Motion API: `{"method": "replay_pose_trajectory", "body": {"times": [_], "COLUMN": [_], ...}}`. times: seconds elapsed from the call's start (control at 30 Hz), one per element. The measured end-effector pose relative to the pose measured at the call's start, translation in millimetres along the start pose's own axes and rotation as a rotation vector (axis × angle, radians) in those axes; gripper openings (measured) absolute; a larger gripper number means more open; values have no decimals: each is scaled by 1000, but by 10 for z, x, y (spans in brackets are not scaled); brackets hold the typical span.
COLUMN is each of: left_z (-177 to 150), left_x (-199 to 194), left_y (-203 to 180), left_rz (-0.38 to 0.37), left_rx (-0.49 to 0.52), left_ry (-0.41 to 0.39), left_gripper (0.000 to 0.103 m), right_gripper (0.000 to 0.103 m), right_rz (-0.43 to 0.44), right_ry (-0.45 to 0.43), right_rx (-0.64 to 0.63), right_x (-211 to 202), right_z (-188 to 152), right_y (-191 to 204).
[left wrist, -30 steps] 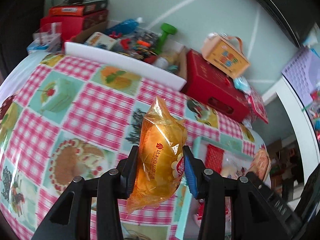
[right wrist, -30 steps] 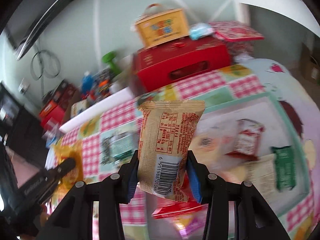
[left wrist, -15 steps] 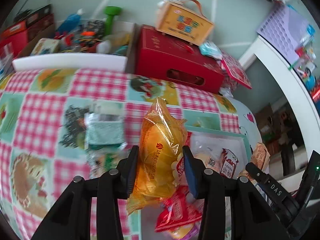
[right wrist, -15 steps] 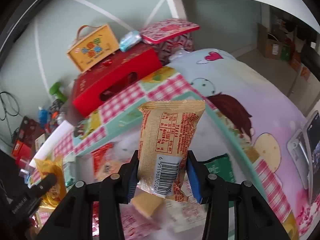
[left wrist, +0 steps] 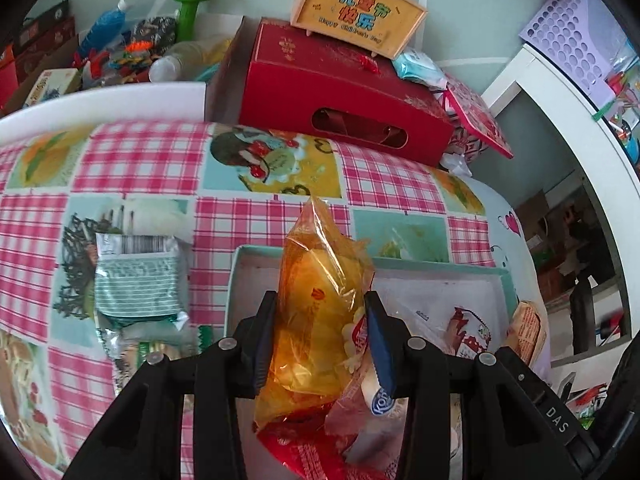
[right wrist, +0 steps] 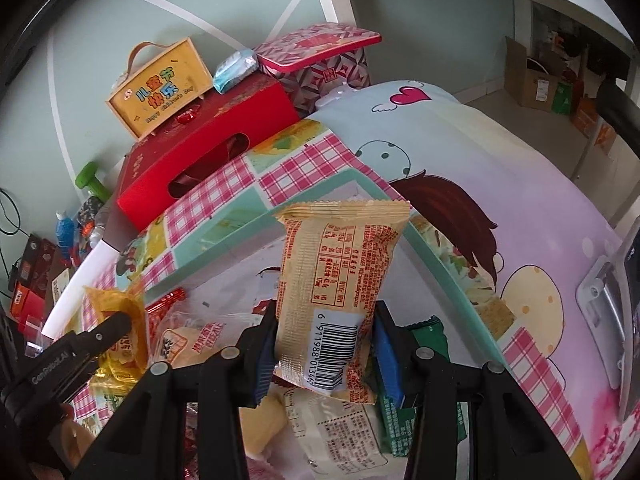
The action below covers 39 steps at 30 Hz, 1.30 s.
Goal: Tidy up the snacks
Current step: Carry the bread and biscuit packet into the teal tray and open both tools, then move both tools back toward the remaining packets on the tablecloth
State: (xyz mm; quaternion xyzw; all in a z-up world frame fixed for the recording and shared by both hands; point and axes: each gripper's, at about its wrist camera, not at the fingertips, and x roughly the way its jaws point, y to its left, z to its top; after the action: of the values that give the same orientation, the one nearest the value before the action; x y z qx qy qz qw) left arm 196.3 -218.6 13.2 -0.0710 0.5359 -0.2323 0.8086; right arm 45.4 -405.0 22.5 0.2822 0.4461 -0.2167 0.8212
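My left gripper (left wrist: 320,340) is shut on an orange translucent snack bag (left wrist: 320,320), held upright over the near-left corner of a teal-rimmed tray (left wrist: 236,276). My right gripper (right wrist: 326,344) is shut on a tan wafer packet with a barcode (right wrist: 340,280), held upright above the same tray (right wrist: 440,264). Several snack packets lie in the tray, red (left wrist: 312,456), white (right wrist: 340,428) and green (right wrist: 432,336) among them. In the right wrist view the left gripper (right wrist: 108,332) with its orange bag (right wrist: 120,312) shows at the tray's left side.
A green striped packet (left wrist: 138,280) lies on the checked tablecloth left of the tray. Behind stand a red gift box (left wrist: 340,100), a yellow carry box (left wrist: 356,8), a green dumbbell (left wrist: 192,4) and bottles. A phone (right wrist: 608,312) lies at the right.
Both grippers have swung rightwards and sunk, from over the open tablecloth to above the tray, each keeping its packet. The tray's contents now lie under both.
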Motion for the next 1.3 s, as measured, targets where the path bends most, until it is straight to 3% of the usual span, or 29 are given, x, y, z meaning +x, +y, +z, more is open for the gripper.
{"method": "replay_pose_trajectory", "body": {"times": [0.3, 0.43, 0.5, 0.6, 0.7, 0.83, 0.9, 1.03, 1.1, 1.3], "left_z": [-20, -37, -56, -97, -139, -198, -249, -362, -420, -494], "left_x": [25, -25, -93, -184, -278, -403, -479, -591, -626, -670], "left_y": [0, 19, 68, 100, 115, 151, 199, 328, 407, 544], "left_rz": [4, 22, 9, 9, -4, -5, 11, 58, 93, 191], "left_rx": [-4, -11, -34, -41, -43, -53, -63, -82, -91, -97], "left_ry": [-11, -12, -22, -26, -35, -49, -59, -75, -79, -86], "left_gripper": [45, 53, 62, 65, 75, 75, 81, 82, 83, 85], "right_gripper": [48, 65, 65, 67, 78, 87, 89, 91, 103, 103], "right_rz": [-2, -7, -15, -24, -33, -40, -43, -46, -45, -41], "right_ry": [5, 12, 24, 32, 38, 38, 33, 29, 28, 26], "right_rx": [-8, -11, -18, -31, -45, -67, -73, -80, -79, -82], "right_x": [8, 9, 19, 13, -12, -60, -89, -131, -147, -218], "right_z": [-3, -5, -12, -27, -44, -65, -72, -88, -101, -142], "right_y": [17, 20, 33, 69, 114, 173, 197, 231, 243, 311]}}
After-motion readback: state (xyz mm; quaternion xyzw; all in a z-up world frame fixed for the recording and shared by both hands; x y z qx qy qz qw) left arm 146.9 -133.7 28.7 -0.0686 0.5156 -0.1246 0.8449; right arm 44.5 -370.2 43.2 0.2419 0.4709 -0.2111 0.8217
